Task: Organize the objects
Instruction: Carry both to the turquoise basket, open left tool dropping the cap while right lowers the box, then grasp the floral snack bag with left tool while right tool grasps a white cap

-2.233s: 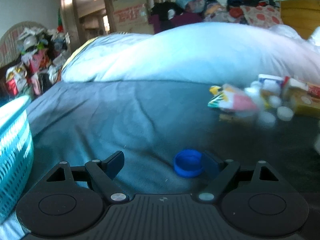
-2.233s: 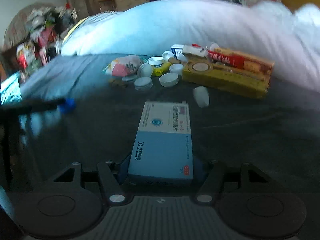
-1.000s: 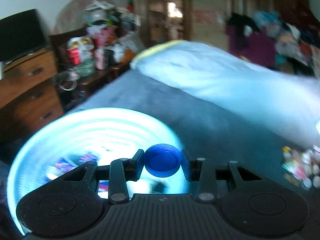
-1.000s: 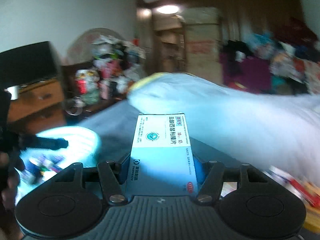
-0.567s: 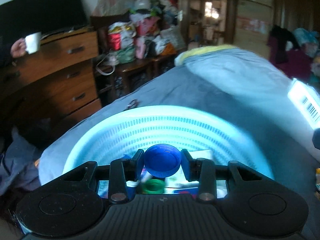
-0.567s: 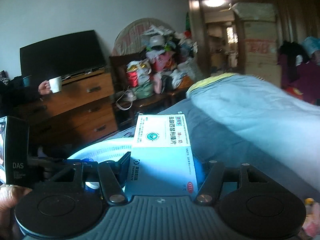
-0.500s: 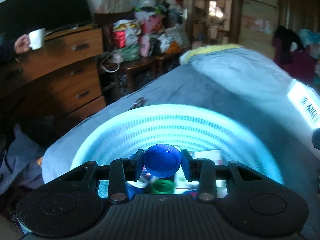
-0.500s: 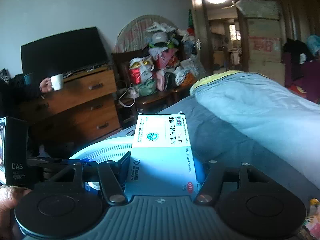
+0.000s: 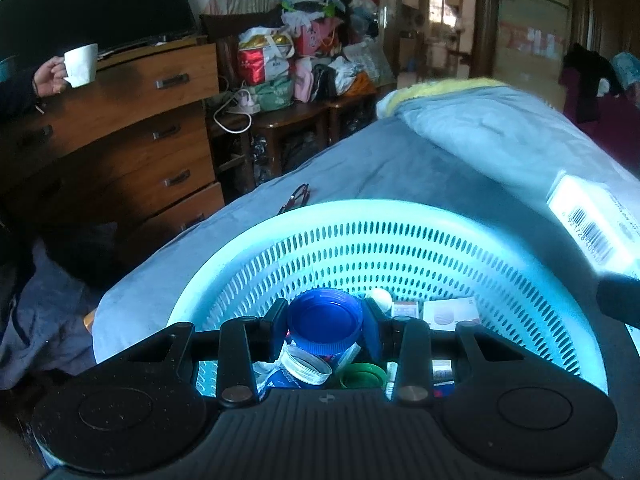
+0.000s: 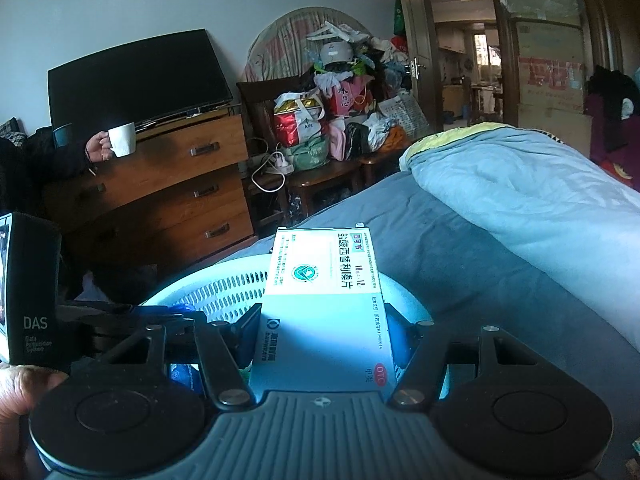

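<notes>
My left gripper (image 9: 325, 314) is shut on a blue bottle cap (image 9: 325, 320) and hovers over a round pale-blue perforated basket (image 9: 400, 236) on the bed. Inside the basket lie a white cap (image 9: 306, 366), a green cap (image 9: 362, 376) and small boxes (image 9: 452, 312). My right gripper (image 10: 324, 328) is shut on a white-and-blue medicine box (image 10: 324, 304), held above the basket's (image 10: 224, 288) right side. That same medicine box (image 9: 592, 220) shows at the right edge of the left wrist view. The left gripper (image 10: 132, 312) appears at the left of the right wrist view.
The basket sits on a grey-blue bedsheet (image 9: 400, 176) beside a light-blue duvet (image 10: 520, 188). A wooden dresser (image 10: 160, 184) with a TV (image 10: 132, 80) stands left, where a person's hand (image 10: 96, 148) holds a white mug. A cluttered chair of bags (image 10: 320, 120) stands behind. Glasses (image 9: 296, 198) lie near the basket.
Both grippers swung left from the pile of objects on the bed to the basket, carrying the blue cap and the medicine box. Over the last half second they edged slightly closer above it.
</notes>
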A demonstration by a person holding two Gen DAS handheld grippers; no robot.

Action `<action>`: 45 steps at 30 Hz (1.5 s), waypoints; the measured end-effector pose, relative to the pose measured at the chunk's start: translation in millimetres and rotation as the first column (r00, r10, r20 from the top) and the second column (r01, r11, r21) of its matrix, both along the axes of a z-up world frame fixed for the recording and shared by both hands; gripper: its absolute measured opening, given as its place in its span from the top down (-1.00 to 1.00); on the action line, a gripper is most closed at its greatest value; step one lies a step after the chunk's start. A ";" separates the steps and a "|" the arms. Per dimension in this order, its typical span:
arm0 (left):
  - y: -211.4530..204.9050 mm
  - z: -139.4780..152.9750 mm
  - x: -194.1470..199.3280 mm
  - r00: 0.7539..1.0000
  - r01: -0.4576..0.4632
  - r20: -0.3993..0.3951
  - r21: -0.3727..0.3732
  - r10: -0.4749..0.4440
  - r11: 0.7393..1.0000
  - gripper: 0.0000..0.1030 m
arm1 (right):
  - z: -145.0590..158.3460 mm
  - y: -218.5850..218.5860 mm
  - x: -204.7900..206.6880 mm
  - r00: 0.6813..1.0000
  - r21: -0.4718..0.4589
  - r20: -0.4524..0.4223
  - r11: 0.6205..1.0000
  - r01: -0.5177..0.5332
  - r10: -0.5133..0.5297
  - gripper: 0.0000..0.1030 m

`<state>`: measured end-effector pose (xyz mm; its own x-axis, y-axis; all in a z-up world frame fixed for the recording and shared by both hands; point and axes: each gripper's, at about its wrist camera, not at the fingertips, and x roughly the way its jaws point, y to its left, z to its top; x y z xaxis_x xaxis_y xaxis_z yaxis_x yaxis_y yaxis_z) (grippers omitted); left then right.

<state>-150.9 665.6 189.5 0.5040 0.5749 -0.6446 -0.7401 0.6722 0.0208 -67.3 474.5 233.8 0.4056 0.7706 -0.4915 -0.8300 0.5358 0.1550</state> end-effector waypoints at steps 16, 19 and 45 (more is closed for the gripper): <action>-46.0 31.0 16.7 0.998 0.042 0.042 0.087 -0.046 0.995 -0.59 | -10.5 -109.0 -7.4 0.995 0.125 -0.010 0.987 0.104 -0.103 -0.72; -70.3 40.3 26.1 0.993 0.091 0.068 0.101 -0.098 0.991 -0.66 | -23.5 -163.4 -12.8 0.986 0.138 -0.009 0.977 0.164 -0.164 -0.73; -363.8 -111.9 191.6 0.692 0.722 -0.026 0.031 -0.722 0.691 -0.67 | -250.1 -506.1 86.5 0.658 -0.167 0.010 0.648 0.743 -0.753 -0.38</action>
